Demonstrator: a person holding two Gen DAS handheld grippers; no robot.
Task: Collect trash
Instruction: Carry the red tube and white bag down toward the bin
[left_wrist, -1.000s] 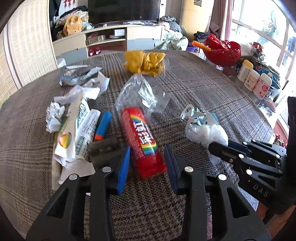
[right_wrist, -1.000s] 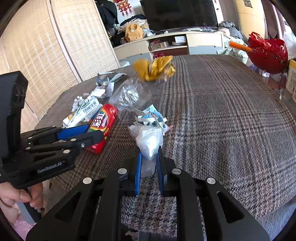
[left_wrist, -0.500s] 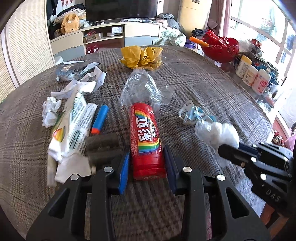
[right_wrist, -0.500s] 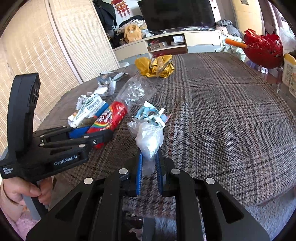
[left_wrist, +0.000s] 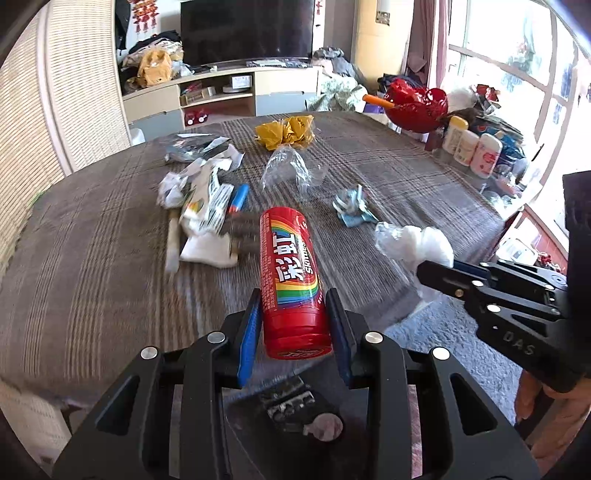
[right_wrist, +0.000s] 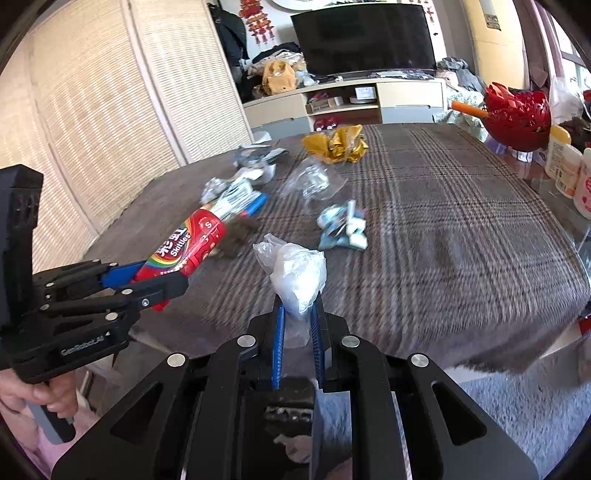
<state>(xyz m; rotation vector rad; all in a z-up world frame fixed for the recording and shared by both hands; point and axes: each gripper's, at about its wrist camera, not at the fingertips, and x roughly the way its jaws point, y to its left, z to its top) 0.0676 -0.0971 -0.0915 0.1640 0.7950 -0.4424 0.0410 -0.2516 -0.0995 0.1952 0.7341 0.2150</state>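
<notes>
My left gripper (left_wrist: 291, 306) is shut on a red Skittles tube (left_wrist: 291, 280) and holds it lifted above the table's near edge; the tube also shows in the right wrist view (right_wrist: 183, 249). My right gripper (right_wrist: 297, 310) is shut on a crumpled white plastic bag (right_wrist: 297, 275), also lifted; the bag shows in the left wrist view (left_wrist: 417, 242). On the plaid table (left_wrist: 92, 258) lie a yellow wrapper (left_wrist: 286, 131), a clear plastic bag (left_wrist: 286, 170), a blue-white wrapper (left_wrist: 352, 206), white paper wrappers (left_wrist: 205, 206) and a blue pen (left_wrist: 238, 197).
A red bowl (left_wrist: 413, 105) and several white bottles (left_wrist: 469, 147) stand at the table's far right. A silver foil packet (left_wrist: 192, 147) lies at the far left. A TV cabinet (left_wrist: 221, 96) stands behind the table. Grey carpet (right_wrist: 498, 406) lies below the near edge.
My left gripper closed on the Skittles tube and lifted it back off the table. My right gripper, still holding the white bag, also pulled back and up toward the table's edge.
</notes>
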